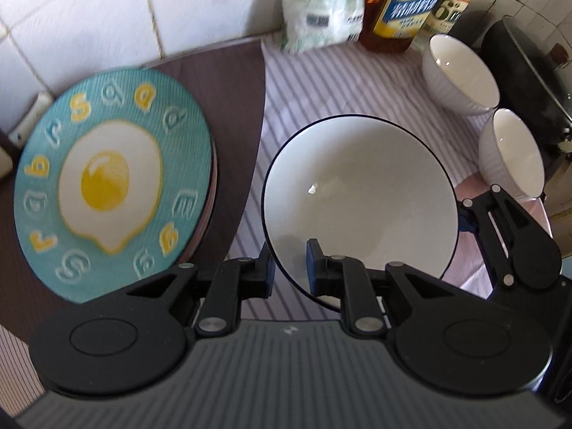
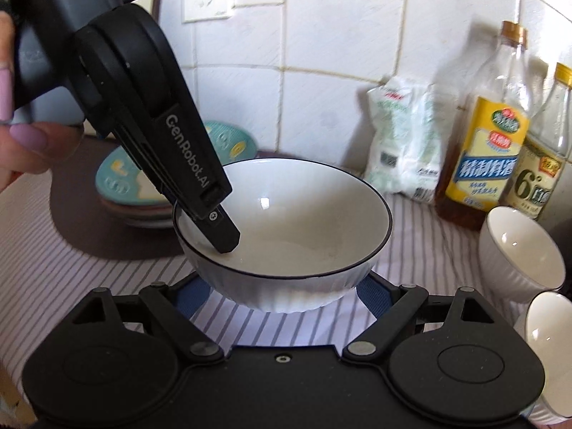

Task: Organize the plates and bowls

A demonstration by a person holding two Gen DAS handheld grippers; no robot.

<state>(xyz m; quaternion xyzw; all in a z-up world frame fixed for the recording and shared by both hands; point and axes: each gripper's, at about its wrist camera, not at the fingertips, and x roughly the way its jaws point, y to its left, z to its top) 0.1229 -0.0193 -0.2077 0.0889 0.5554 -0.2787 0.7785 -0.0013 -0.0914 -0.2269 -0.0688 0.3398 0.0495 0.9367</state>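
A large white bowl (image 1: 357, 193) with a dark rim hangs just above the striped cloth (image 1: 321, 82). My left gripper (image 1: 291, 271) is shut on its near rim, one finger inside and one outside. In the right wrist view the same bowl (image 2: 293, 221) sits between the wide-set blue pads of my right gripper (image 2: 282, 296), which press its lower sides; the left gripper's finger (image 2: 225, 239) dips into it. A stack of plates topped by a teal fried-egg plate (image 1: 107, 186) rests on a brown mat (image 1: 232, 107) to the left. Two small white bowls (image 1: 461, 75) (image 1: 511, 157) stand to the right.
A white bag (image 1: 321, 7), a yellow-labelled bottle (image 1: 404, 7) and a clear bottle (image 1: 454, 3) line the tiled wall. A dark pan (image 1: 529, 71) sits at the far right. A person's hand (image 2: 21, 143) holds the left gripper.
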